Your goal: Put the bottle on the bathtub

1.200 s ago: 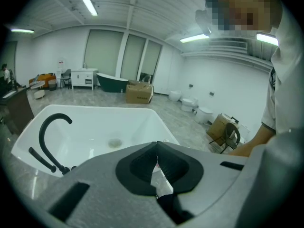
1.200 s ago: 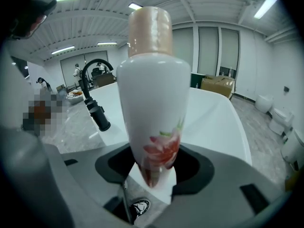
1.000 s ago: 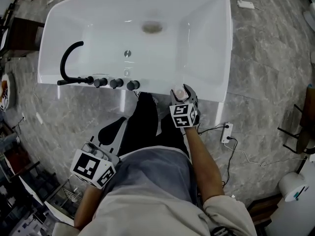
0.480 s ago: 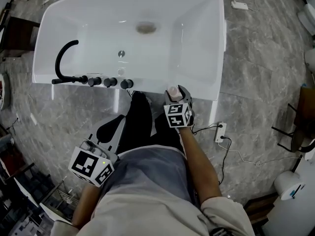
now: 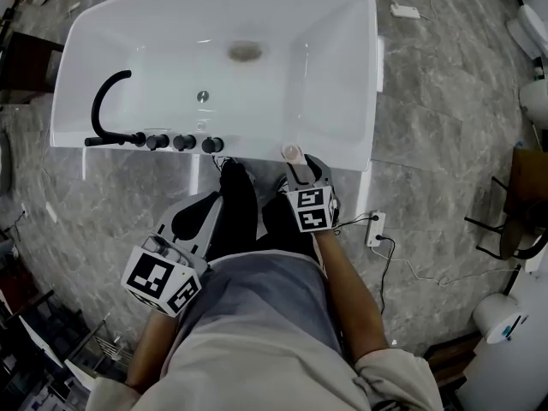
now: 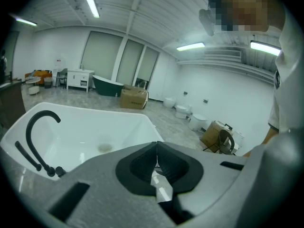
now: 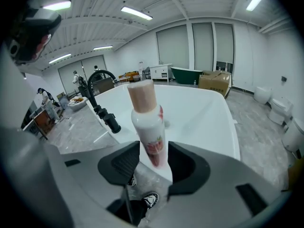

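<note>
1. Clamped between the jaws of the right gripper (image 7: 154,161): the bottle (image 7: 148,127), white with a tan cap, pads pressed on both sides of its lower body, neck leaning slightly toward 11 o'clock.
2. Pressed together with nothing between them: the jaws of the left gripper (image 6: 156,148), readable only in the left gripper view. In the head view, that left gripper (image 5: 195,217) sits low at 7 o'clock, beside the person's dark trouser leg (image 5: 235,208).
3. Only in the head view: the bottle (image 5: 292,153) at the near rim of the bathtub (image 5: 370,75), at about the tub's 5 o'clock, right gripper (image 5: 300,166) just behind it. Cannot tell whether its base touches the rim.
4. Only in the right gripper view: a red print on the bottle's side, and a shoe (image 7: 151,199) below the jaws.
5. Inside the white bathtub (image 7: 199,110): a drain (image 5: 245,51) on the floor toward 12 o'clock.
6. On the near rim at the tub's 8 o'clock: a curved black faucet (image 5: 101,110) and a row of black knobs (image 5: 184,142).
7. Farther out in both gripper views: a cardboard box (image 7: 214,82) and a dark green tub (image 7: 185,75).
</note>
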